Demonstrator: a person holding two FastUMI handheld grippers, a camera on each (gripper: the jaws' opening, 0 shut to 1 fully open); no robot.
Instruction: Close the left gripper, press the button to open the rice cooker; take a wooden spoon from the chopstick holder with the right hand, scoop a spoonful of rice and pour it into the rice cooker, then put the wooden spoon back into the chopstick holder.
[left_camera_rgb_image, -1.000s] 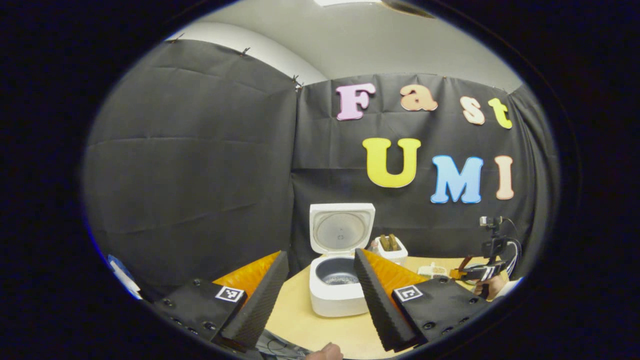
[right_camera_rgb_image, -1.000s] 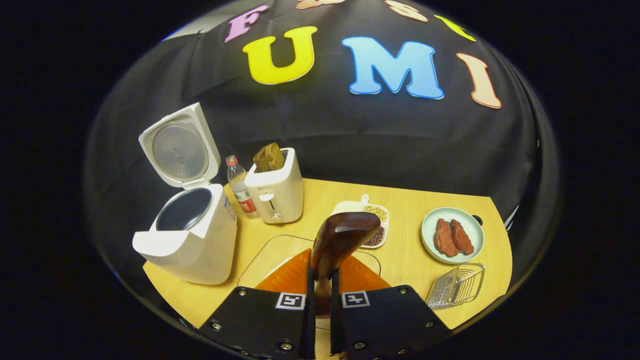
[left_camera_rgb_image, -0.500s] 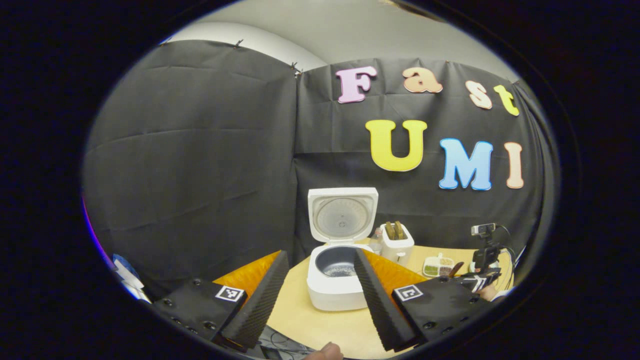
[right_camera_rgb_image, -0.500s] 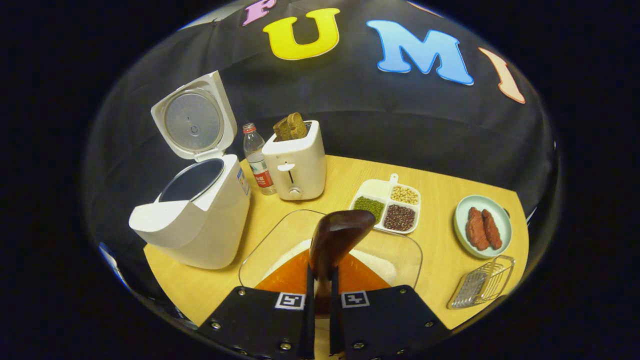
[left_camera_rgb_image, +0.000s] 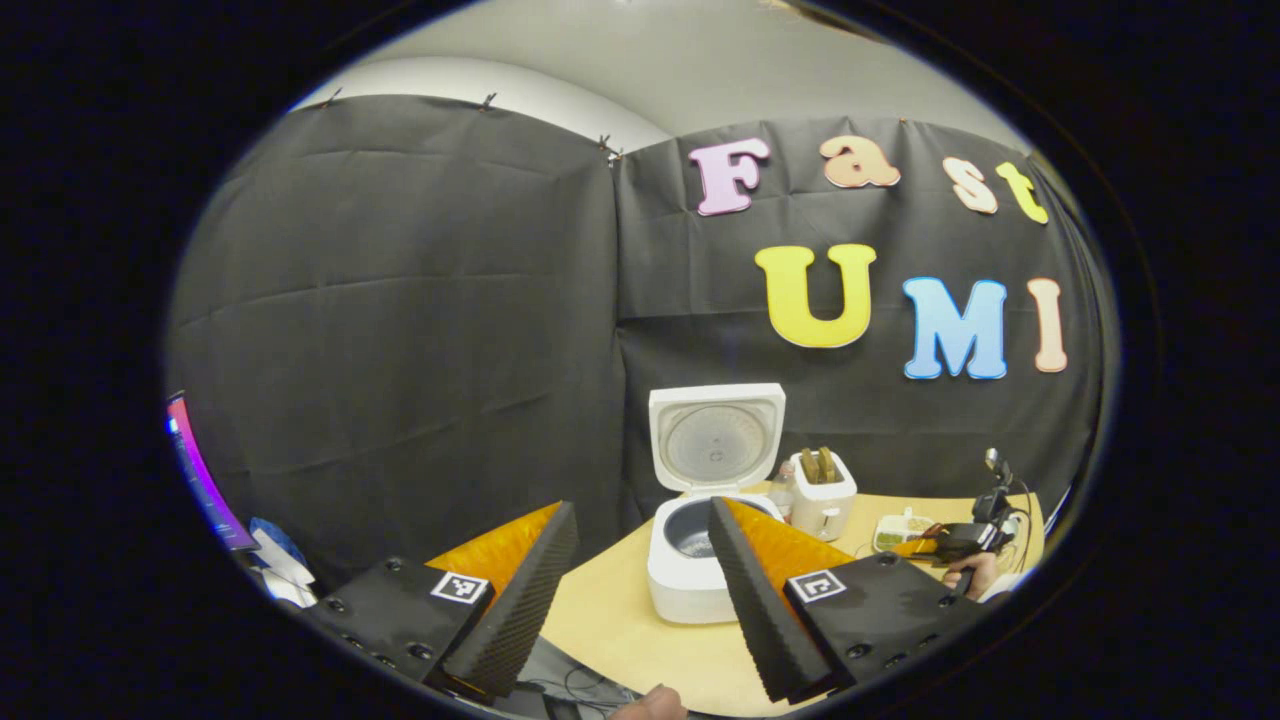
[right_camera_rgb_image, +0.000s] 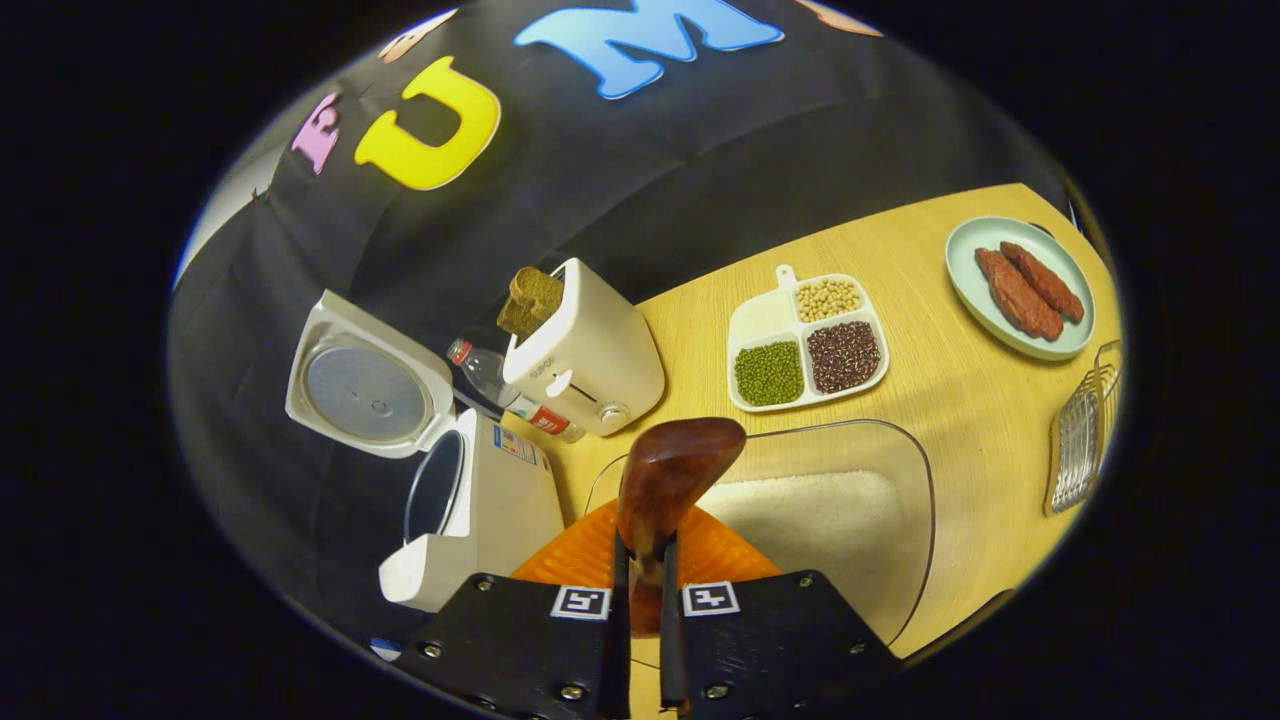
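The right gripper (right_camera_rgb_image: 640, 570) is clamping the wooden spoon (right_camera_rgb_image: 668, 478) by its handle, the long axis running straight forward along the fingers, bowl outermost and hanging above the near-left edge of the clear rice tray (right_camera_rgb_image: 850, 520). The rice is lying just ahead and rightward; whether the bowl is touching it is probably not decidable. The left gripper (left_camera_rgb_image: 640, 590) is idling with jaws apart, framing the open rice cooker (left_camera_rgb_image: 700, 560) well ahead

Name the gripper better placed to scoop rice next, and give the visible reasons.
Right. The right gripper is shut on the dark brown wooden spoon, poised above the clear glass dish of white rice. The left gripper is open, empty, back from the white rice cooker.
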